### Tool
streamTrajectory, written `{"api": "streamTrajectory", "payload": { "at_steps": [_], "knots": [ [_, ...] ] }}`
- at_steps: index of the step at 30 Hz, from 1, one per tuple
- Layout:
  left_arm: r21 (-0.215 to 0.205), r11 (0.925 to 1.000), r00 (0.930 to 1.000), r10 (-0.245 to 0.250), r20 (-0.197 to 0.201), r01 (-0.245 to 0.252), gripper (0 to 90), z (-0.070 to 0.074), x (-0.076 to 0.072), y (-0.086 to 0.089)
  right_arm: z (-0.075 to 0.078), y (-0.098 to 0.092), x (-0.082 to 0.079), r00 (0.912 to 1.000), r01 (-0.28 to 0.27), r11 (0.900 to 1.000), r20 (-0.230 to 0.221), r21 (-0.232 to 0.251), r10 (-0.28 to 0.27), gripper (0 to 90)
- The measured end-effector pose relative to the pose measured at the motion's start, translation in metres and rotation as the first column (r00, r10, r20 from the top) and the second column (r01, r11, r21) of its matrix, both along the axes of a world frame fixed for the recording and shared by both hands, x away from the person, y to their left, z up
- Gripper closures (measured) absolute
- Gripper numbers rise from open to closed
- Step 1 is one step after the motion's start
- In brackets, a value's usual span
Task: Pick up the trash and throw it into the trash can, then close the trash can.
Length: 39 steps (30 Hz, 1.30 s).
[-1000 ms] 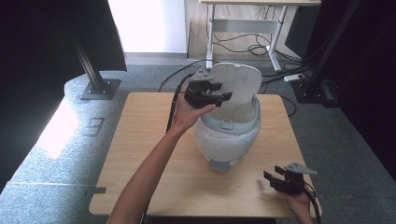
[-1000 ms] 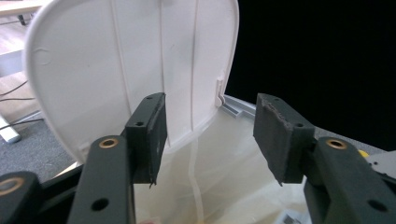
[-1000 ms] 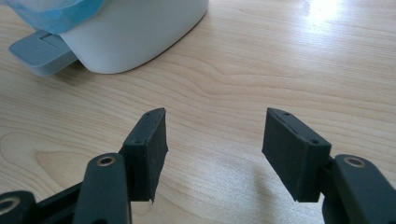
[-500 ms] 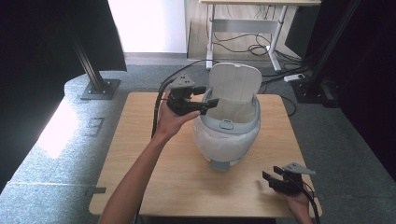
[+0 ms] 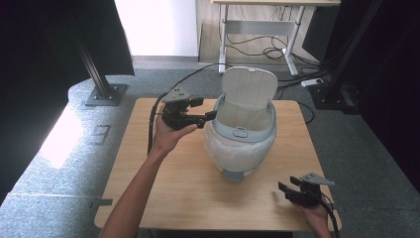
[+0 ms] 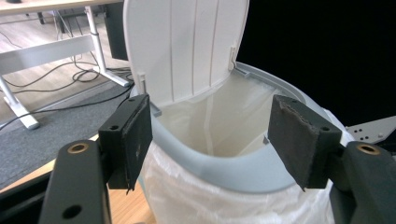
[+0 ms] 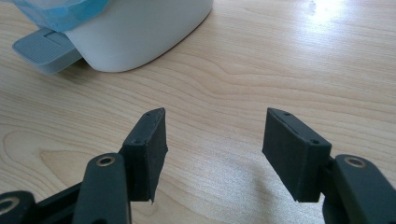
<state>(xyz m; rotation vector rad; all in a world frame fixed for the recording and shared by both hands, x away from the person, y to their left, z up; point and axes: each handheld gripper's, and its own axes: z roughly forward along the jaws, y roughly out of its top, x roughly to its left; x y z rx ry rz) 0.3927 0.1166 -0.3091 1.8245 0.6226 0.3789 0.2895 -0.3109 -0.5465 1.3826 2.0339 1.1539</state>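
Observation:
A white pedal bin stands in the middle of the wooden table. Its lid is raised upright, and a white bag lines it and folds over the grey rim. My left gripper hovers at the bin's left side and points at the rim. Its jaws have just been opening and stand apart, empty. In the left gripper view the gripper frames the lid and the bag. My right gripper rests open near the front right corner. The right gripper view puts the gripper over bare wood, short of the pedal.
The bin's grey pedal sticks out toward the front edge. Behind the table are a white desk frame and loose cables on the floor. A black stand rises at the back left. Bare tabletop lies left of and in front of the bin.
My left hand has pulled back to the left, from the top of the raised lid to the bin's left side, and its jaws have widened. The right gripper and the lid stay put.

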Motion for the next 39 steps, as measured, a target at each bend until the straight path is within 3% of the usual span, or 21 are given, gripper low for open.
{"api": "streamTrajectory", "payload": {
  "at_steps": [10, 29, 35, 39],
  "knots": [
    [0.014, 0.9998, 0.9998, 0.016, 0.01, -0.016, 30.3, -0.013, -0.015, 0.021, 0.0, 0.001, 0.0, 1.0, 0.001, 1.0, -0.001, -0.001, -0.001, 39.4],
    [0.026, 0.9968, 0.9968, 0.076, -0.024, -0.076, 30.3, -0.052, -0.032, 0.057, 0.002, -0.001, 0.001, 1.0, 0.002, 1.0, 0.005, 0.005, -0.002, 39.4],
    [0.04, 0.9946, 0.9939, 0.098, -0.05, -0.096, 28.2, -0.075, -0.04, 0.07, 0.014, -0.002, 0.003, 0.9987, 0.012, 0.999, 0.049, 0.041, -0.014, 39.0],
    [0.052, 0.9932, 0.9921, 0.107, -0.066, -0.104, 26.8, -0.09, -0.045, 0.077, 0.034, -0.003, 0.005, 0.9948, 0.004, 0.996, 0.101, 0.089, -0.013, 37.2]
  ]
}}
